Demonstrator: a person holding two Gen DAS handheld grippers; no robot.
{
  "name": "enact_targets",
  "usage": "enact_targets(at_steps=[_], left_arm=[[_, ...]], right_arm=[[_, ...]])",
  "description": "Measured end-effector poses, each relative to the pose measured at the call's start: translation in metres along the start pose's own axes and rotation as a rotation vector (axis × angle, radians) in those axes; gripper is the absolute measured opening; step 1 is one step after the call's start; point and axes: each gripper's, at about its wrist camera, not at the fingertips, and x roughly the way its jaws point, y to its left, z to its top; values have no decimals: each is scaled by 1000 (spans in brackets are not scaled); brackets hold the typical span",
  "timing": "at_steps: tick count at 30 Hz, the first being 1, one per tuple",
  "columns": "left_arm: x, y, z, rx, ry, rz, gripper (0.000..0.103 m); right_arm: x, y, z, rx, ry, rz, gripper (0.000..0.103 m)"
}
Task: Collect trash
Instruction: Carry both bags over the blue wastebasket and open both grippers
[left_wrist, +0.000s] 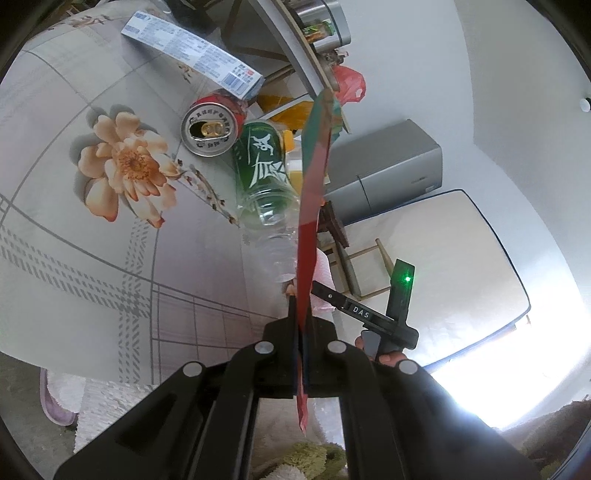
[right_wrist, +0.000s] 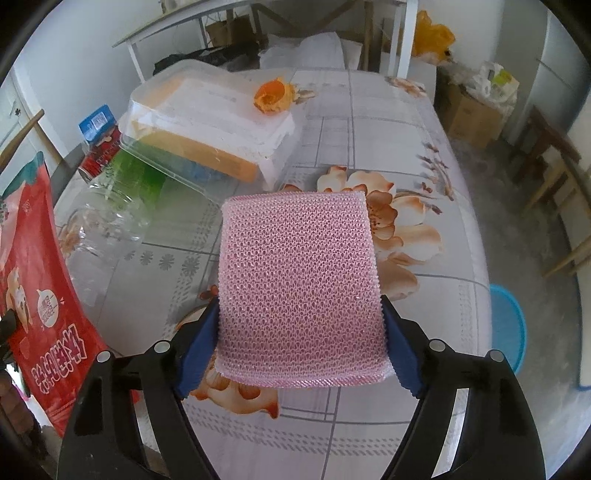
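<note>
Trash, a red snack bag (left_wrist: 312, 206), is pinched flat in my left gripper (left_wrist: 301, 314) to carry away; my right gripper (right_wrist: 301, 332) squeezes a pink sponge (right_wrist: 299, 291) for wiping, I think.

White walls (right_wrist: 74, 74), grey fridge (left_wrist: 388, 166) — wooden chairs (right_wrist: 554, 162), concrete floor (right_wrist: 535, 229)

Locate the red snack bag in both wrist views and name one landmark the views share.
Left wrist: the red snack bag runs edge-on up the centre, pinched in the left gripper.
Right wrist: it hangs flat at the far left edge.
Shared landmark: the clear bottle with the green label lying on the floral tablecloth.
</note>
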Motion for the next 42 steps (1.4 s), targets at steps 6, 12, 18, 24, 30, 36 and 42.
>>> enact_targets(at_steps=[6,12,18,24,30,36,42], left_arm=[[-3,-8,-1,23,-8,-29,0],[-5,-16,-2,53,-16,-52,0],[-9,-28,-3,94,-30,-90,0],[-10,-44,-5,137,-32,-119,0],[-2,-69,-4,207,-20,-129,0],[21,-102,4,280,20,-104,0],[69,-153,20,404,86,-125,0]], right_arm=[[-11,4,-5,11,-17,13,76],[-19,0,-6,26,-35,27,76],[-28,-5,-8,43,-50,52,76],[-45,-10,-11,65,-88,87,76],[-70,-28,-16,135,-143,154,76],[-96,-63,-30,248,-205,181,76],[-130,-125,-61,454,-295,132,76]])
